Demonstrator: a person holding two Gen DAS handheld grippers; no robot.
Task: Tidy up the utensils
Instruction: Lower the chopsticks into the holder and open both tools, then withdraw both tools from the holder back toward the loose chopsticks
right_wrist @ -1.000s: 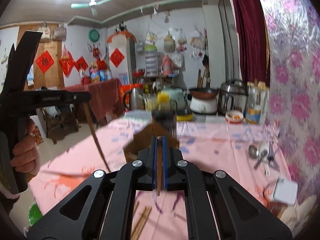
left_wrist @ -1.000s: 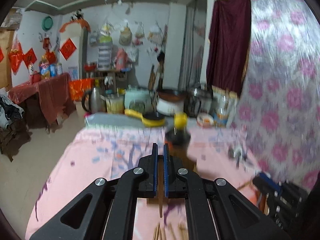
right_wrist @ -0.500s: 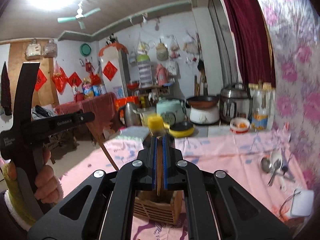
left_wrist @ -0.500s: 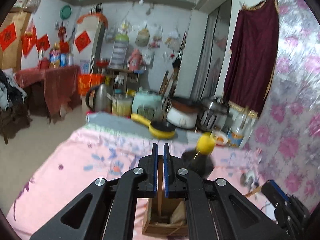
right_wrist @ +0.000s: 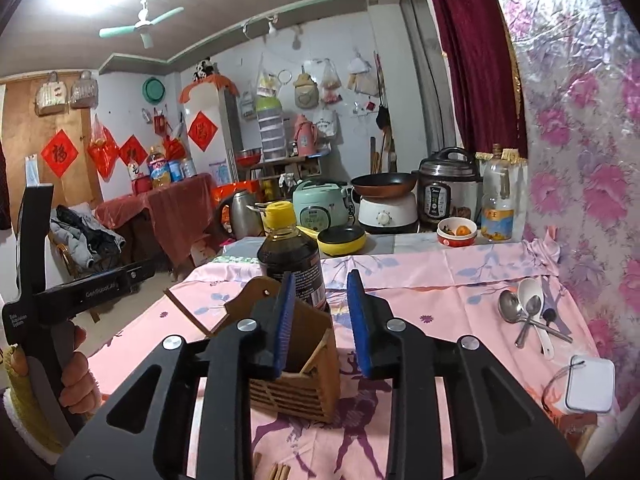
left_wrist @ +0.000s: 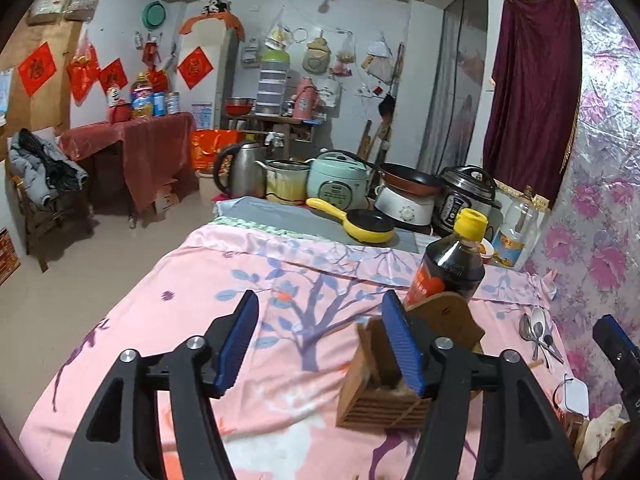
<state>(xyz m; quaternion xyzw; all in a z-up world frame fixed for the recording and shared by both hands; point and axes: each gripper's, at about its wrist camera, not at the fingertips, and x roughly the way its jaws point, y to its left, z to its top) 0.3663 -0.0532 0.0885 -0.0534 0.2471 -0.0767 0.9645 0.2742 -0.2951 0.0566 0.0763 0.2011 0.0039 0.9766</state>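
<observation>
We now hold both tools spread wide and empty, each having released a chopstick: left tool (left_wrist: 320, 344), right tool (right_wrist: 320, 320). One wooden holder (right_wrist: 298, 384) stands on the desk (right_wrist: 440, 304) holding chopsticks (right_wrist: 316, 354); three spoons (right_wrist: 528, 312) lie right.

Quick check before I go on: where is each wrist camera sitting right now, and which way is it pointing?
Left wrist: on the left gripper, facing across the pink table; wooden utensil holder at its right finger; the right gripper shows at the edge.
Right wrist: on the right gripper, above the holder, spoons to the right; the hand on the left gripper shows.
Shared: holder, dark sauce bottle, cookers.
</observation>
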